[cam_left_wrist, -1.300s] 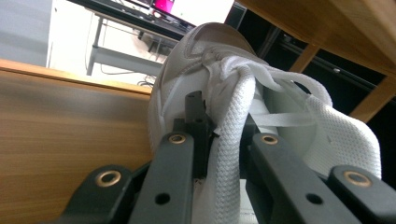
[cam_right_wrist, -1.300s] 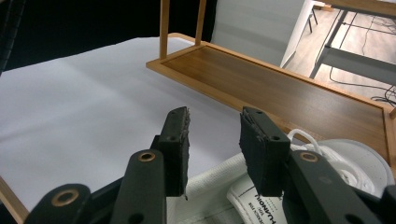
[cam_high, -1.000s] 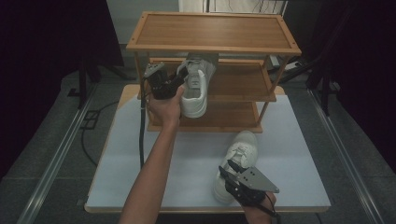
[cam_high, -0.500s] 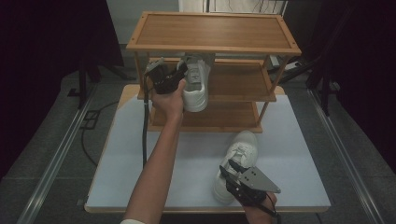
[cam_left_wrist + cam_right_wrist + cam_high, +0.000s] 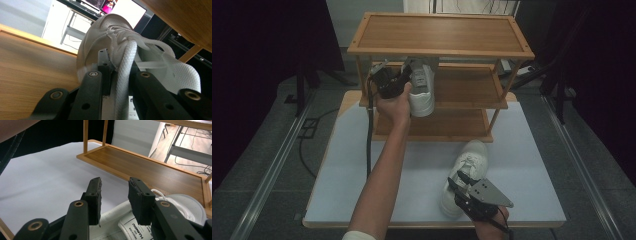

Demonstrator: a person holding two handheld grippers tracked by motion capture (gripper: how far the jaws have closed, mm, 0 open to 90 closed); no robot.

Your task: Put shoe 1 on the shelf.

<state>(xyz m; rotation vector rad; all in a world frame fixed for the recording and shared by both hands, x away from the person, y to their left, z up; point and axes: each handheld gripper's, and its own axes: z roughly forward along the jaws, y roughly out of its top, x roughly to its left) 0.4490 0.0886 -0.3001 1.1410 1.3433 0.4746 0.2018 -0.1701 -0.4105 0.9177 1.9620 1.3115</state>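
White sneaker (image 5: 421,87) is settling deeper onto the middle shelf (image 5: 462,85); your left gripper (image 5: 398,84) is clamping its collar, right gripper (image 5: 460,181) idling released at five o'clock.

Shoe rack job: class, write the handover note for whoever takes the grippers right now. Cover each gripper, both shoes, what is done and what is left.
Left gripper: shut on the tongue and laces of the first white shoe, which sits at the middle shelf of the wooden rack.
Right gripper: jaws open, nothing between them, held just above the second white shoe.
Second shoe lies on the white table in front of the rack.
Done: first shoe brought to the shelf.
Left: probably release it, then grip and shelve the second shoe.
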